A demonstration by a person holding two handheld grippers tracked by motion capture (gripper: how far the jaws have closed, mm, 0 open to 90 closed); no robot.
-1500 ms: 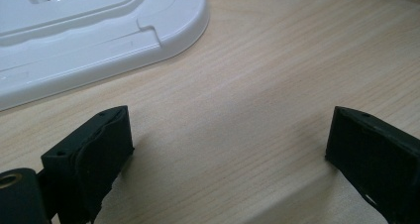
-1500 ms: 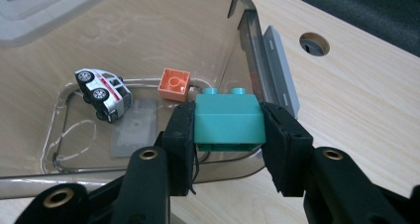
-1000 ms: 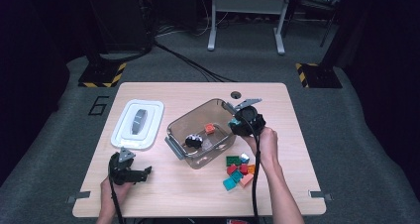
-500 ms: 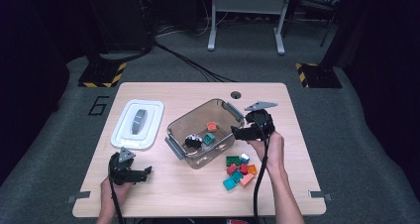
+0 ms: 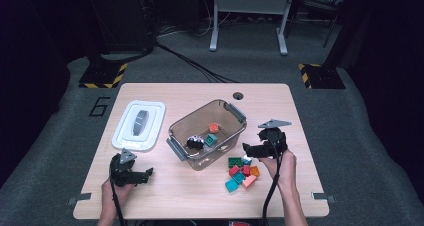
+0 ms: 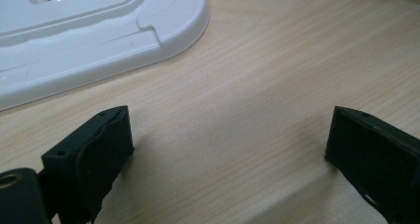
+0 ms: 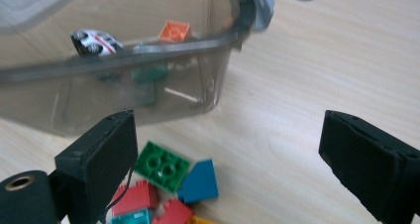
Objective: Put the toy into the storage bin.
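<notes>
A clear plastic bin stands mid-table and holds an orange brick, a teal brick and a toy car. Just right of it lies a pile of coloured bricks. My right gripper hovers open at the pile's upper edge with nothing between its jaws. In the right gripper view a green brick, a blue brick and red bricks lie by its left jaw, below the bin wall. My left gripper rests open on bare wood at the front left.
The bin's white lid lies left of the bin, and its corner shows ahead of the open left gripper as lid. A cable hole sits near the table's far edge. Bare wood lies right of the pile.
My right gripper has moved from over the bin's right end out and down to the brick pile. A teal brick now lies in the bin. The left gripper has stayed put.
</notes>
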